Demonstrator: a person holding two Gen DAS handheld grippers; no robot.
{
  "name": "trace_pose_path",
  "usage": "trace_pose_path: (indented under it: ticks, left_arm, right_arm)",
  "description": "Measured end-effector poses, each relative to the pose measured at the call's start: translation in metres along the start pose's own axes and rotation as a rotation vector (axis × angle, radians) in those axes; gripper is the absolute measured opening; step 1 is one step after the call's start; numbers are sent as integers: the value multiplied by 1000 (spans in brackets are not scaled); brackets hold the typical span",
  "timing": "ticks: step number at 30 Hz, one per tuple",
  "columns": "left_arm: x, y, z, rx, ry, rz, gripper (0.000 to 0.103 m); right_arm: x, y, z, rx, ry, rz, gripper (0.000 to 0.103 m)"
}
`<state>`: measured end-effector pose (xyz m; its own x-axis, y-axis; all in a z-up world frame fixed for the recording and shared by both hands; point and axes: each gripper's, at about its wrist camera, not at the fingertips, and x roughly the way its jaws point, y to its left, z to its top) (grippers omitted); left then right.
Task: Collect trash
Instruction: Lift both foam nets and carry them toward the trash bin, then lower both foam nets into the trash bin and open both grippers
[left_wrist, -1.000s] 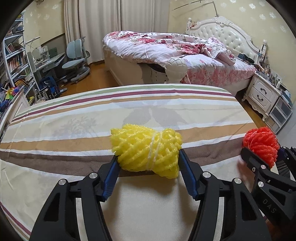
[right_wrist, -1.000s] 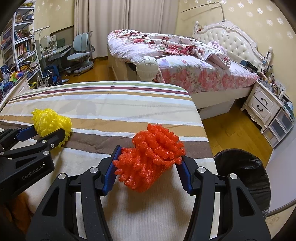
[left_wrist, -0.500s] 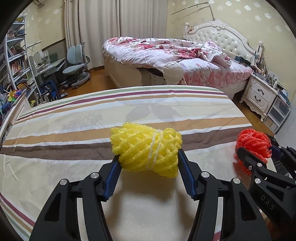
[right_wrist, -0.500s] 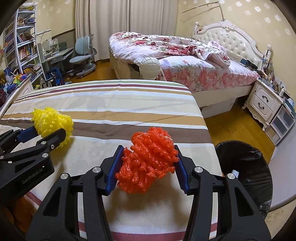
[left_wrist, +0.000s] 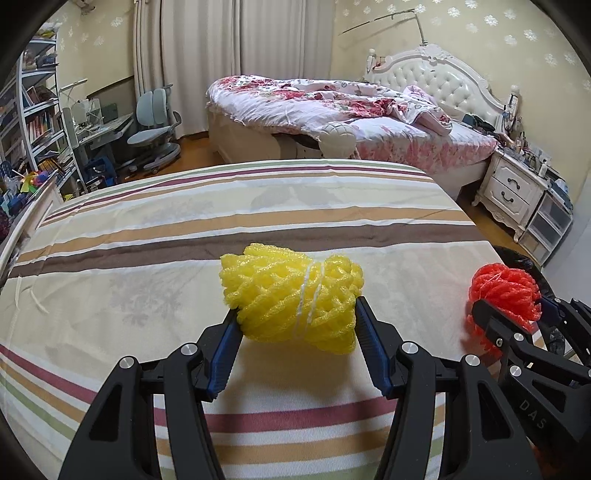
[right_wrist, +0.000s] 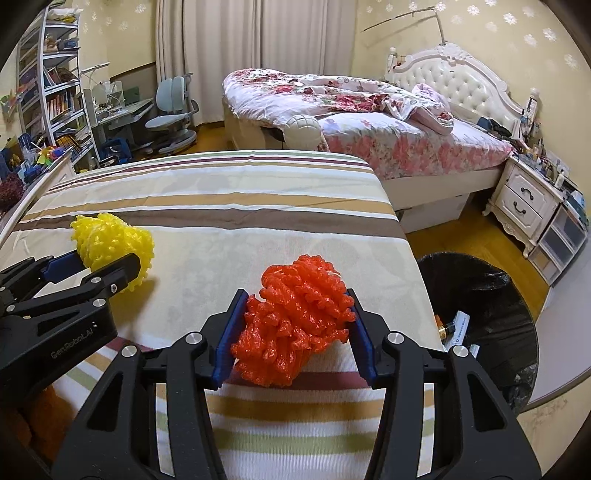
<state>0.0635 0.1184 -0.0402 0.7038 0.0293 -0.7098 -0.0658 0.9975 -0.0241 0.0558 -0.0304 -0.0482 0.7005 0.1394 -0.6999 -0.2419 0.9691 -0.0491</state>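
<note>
A yellow foam net bundle (left_wrist: 291, 295), tied with white string, is held just above the striped bedspread (left_wrist: 184, 236), and my left gripper (left_wrist: 295, 314) is shut on it with both blue pads pressing its sides. To its right, my right gripper (right_wrist: 295, 299) is shut on an orange foam net bundle (right_wrist: 295, 321), squeezed between its pads. Each wrist view also shows the other gripper: the left gripper (right_wrist: 107, 258) with the yellow bundle (right_wrist: 110, 236), the right gripper (left_wrist: 513, 306) with the orange bundle (left_wrist: 506, 288). A black-bagged trash bin (right_wrist: 491, 288) stands on the floor right of the bed.
The bin holds a few small items (right_wrist: 454, 325). Beyond the striped bed stand a floral bed (right_wrist: 369, 122), a white nightstand (right_wrist: 524, 195), a desk with a chair (right_wrist: 173, 110) and bookshelves (right_wrist: 55, 92) on the left. Wooden floor lies between the beds.
Both grippers have drawn back toward the bed's near edge with their bundles. The right pads have squeezed the orange bundle tighter, and more of the bin has come into view.
</note>
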Motion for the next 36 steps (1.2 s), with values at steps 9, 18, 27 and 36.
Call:
trace_pose_path:
  ticks: [9, 18, 27, 36]
  left_arm:
    - [-19, -13, -14, 3, -34, -13, 58]
    - [-31, -41, -16, 36, -84, -83, 58]
    - [-32, -85, -10, 102, -110, -155, 58]
    - [-31, -130, -2, 167, -146, -215, 58]
  right_arm:
    - [-27, -14, -21, 29, -24, -4, 50]
    - [-51, -42, -32, 80, -57, -44, 50]
    - [-66, -87, -36, 149, -90, -127, 50]
    - [-71, -132, -36, 203, -125, -202, 50]
